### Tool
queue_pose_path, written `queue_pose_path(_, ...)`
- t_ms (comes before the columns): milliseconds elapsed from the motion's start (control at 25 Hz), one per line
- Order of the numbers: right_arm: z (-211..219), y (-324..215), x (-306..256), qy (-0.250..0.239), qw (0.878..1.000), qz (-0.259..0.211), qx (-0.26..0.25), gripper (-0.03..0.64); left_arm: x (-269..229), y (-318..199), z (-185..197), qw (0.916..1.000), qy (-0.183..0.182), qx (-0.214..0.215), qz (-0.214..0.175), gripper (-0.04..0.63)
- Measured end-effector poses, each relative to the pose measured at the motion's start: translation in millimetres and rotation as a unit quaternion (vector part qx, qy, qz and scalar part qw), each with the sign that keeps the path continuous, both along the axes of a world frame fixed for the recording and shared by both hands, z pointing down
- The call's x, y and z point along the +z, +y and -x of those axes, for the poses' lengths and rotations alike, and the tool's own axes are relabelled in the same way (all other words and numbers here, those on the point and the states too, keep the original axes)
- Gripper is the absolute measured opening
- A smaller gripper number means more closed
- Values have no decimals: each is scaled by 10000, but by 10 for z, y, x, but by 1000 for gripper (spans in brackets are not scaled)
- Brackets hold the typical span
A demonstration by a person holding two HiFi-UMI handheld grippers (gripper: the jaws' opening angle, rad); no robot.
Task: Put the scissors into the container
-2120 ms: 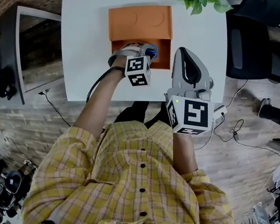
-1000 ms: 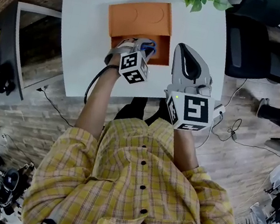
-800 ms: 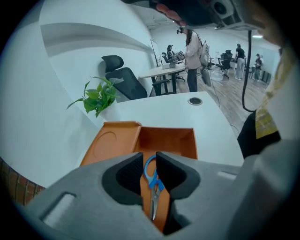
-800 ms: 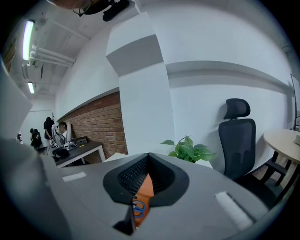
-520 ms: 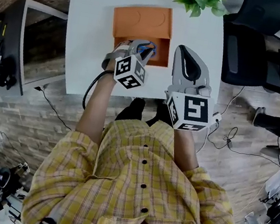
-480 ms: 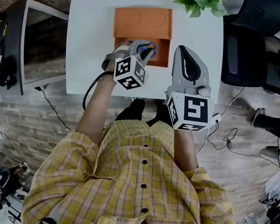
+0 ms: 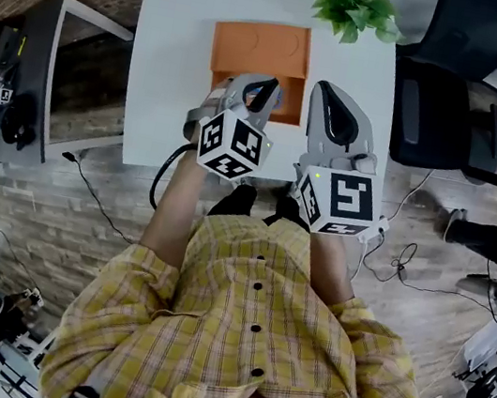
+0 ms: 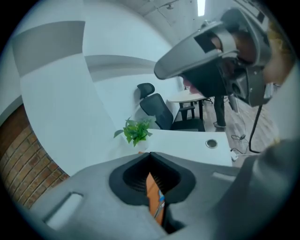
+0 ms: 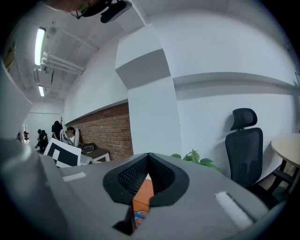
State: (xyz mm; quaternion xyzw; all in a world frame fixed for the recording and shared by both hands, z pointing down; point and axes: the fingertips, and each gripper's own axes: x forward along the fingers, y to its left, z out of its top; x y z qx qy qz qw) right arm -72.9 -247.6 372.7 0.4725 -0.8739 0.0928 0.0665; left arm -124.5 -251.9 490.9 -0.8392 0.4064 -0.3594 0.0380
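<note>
Scissors (image 9: 139,216), blue-handled, lay inside orange container (image 7: 260,50) at upper centre of head view, on white table (image 7: 172,65); only a sliver showed past the jaws. L gripper (image 7: 270,86) hung over container's near end, jaws together, nothing held; R gripper (image 7: 327,91) just beside it at right, jaws likewise together & empty. Potted plant (image 7: 352,2) stood at table's far edge; office chair (image 7: 448,95) at upper right.

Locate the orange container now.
Head view: the orange container sits on the white table, directly ahead of the left gripper, whose tip overlaps its near edge; the potted plant stands beyond its far right corner.
</note>
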Motion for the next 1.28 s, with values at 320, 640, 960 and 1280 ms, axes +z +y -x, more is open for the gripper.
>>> queue_pose_path(320, 28, 105, -263, -27, 9995, -275, -148, 5, -694, 59, 49, 9904, 1195, -650, -232, 3)
queue_pose_path(640, 30, 180, -546, -115, 9978, -586, -285, 6, -1211, 157, 166, 9763, 1676, -1109, -805, 2)
queue_pose_path(960, 67, 269, -696, -107, 9962, -732, -449, 6, -1553, 332, 127, 9632, 2075, -1308, -1102, 2)
queue_pose_path(1280, 105, 345, -850, -221, 9943, -857, -602, 6, -1851, 497, 147, 9490, 2365, -1553, -1387, 0)
